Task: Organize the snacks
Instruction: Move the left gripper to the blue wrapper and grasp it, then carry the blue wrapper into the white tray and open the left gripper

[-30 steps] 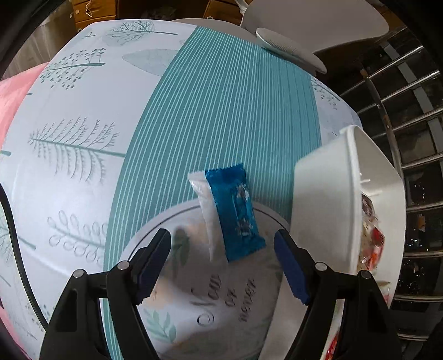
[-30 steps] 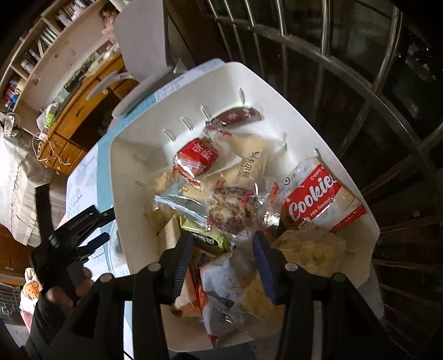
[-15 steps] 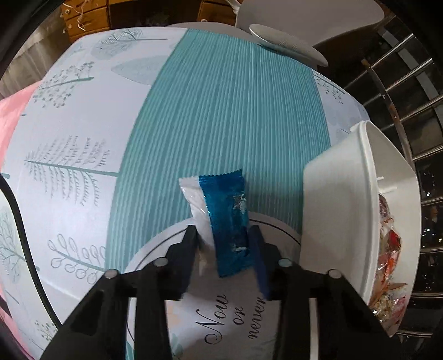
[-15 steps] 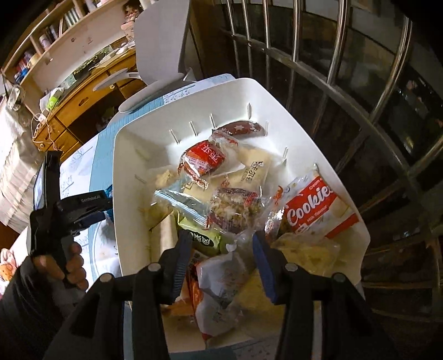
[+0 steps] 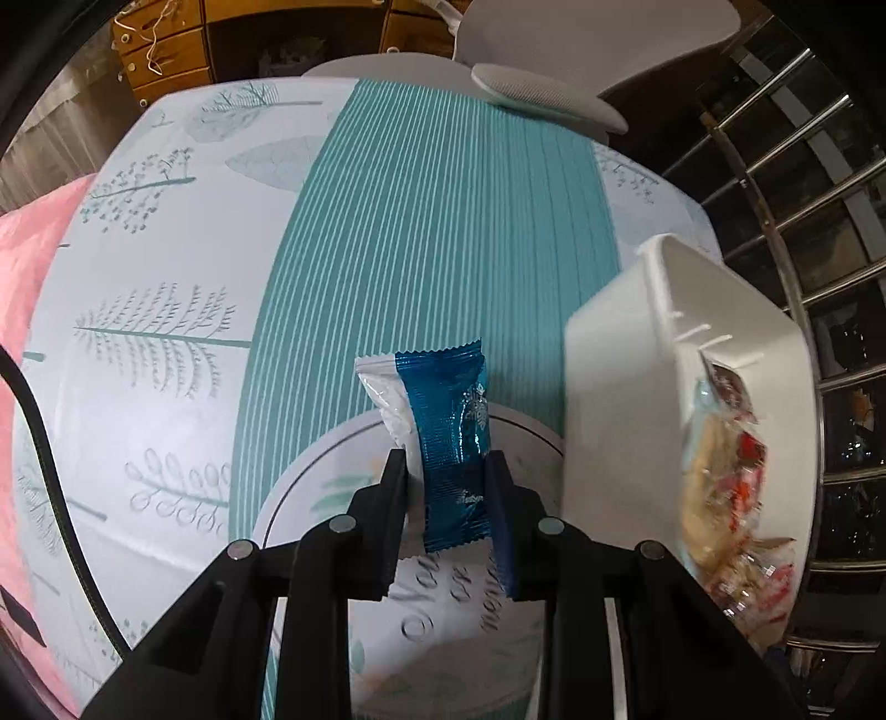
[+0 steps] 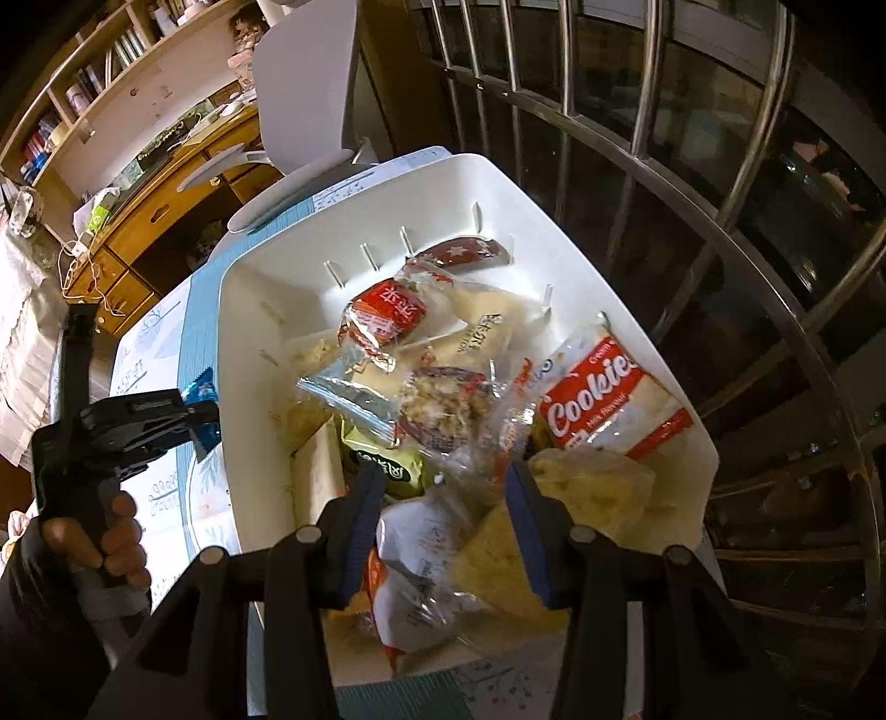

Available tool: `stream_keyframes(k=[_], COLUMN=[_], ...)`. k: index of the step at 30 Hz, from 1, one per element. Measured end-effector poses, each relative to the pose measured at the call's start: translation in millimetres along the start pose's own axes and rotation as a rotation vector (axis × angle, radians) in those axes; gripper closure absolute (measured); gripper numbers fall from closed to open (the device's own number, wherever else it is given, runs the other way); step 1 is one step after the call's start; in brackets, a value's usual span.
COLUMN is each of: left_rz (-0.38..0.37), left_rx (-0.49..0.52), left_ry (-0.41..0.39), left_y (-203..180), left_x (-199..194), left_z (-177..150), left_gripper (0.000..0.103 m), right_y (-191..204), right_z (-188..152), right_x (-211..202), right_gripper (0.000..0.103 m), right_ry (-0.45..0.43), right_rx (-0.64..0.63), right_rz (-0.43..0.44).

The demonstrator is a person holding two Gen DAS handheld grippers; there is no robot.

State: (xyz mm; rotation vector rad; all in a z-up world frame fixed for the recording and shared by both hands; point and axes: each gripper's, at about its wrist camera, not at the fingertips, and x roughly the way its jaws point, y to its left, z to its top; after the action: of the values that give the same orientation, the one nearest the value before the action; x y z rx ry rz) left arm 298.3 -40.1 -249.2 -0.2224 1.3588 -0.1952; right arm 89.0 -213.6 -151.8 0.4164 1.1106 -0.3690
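A blue and white snack packet (image 5: 448, 421) hangs just above the teal-striped tablecloth (image 5: 432, 232). My left gripper (image 5: 446, 465) has its jaws closing, and the pads press on the packet's lower half. The right wrist view shows that left gripper (image 6: 202, 426) in a person's hand (image 6: 111, 537), left of the white basket (image 6: 243, 343). The basket (image 5: 614, 399) holds several wrapped snacks, among them a red Cookies pack (image 6: 603, 393). My right gripper (image 6: 446, 487) hovers open over the basket's near end, above a clear packet, gripping nothing.
A grey chair (image 5: 554, 50) stands at the table's far edge. Metal railing bars (image 5: 775, 183) run along the right, close behind the basket. A pink cloth (image 5: 33, 266) lies at the left. A wooden desk (image 6: 138, 221) and shelves stand beyond the table.
My left gripper went from wide open around the blue packet to closed on it, and has lifted it slightly off the cloth. The right gripper stayed over the basket.
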Motion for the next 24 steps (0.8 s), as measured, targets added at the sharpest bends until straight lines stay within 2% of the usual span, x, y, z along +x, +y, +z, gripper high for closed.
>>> stream_keyframes(k=[9, 13, 19, 24], left_rz=[-0.077, -0.144, -0.185, -0.166], left_rx=[-0.002, -0.025, 0.065, 0.159], left_ry=[-0.07, -0.087, -0.112, -0.18], left_y=[-32.2, -56.6, -106.9, -141.6], left_x=[-74.7, -103.1, -132.4, -160.6], left_z=[-49.6, -76.9, -111.4, -133.7], left_gripper=[0.078, 0.077, 0.077, 0.077], right_y=[-10.6, -19.7, -40.0, -51.9], right_z=[0.6, -4.7, -14.8, -16.5], right_x=[-33.8, -57.8, -96.4, -116.2], right_gripper=[0.057, 0.057, 0.056, 0.051], right_ry=[-0.032, -0.067, -0.135, -0.187], right_rx=[-0.092, -0.164, -0.259, -0.284], right_rz=[0.071, 0.094, 0.117, 0.142])
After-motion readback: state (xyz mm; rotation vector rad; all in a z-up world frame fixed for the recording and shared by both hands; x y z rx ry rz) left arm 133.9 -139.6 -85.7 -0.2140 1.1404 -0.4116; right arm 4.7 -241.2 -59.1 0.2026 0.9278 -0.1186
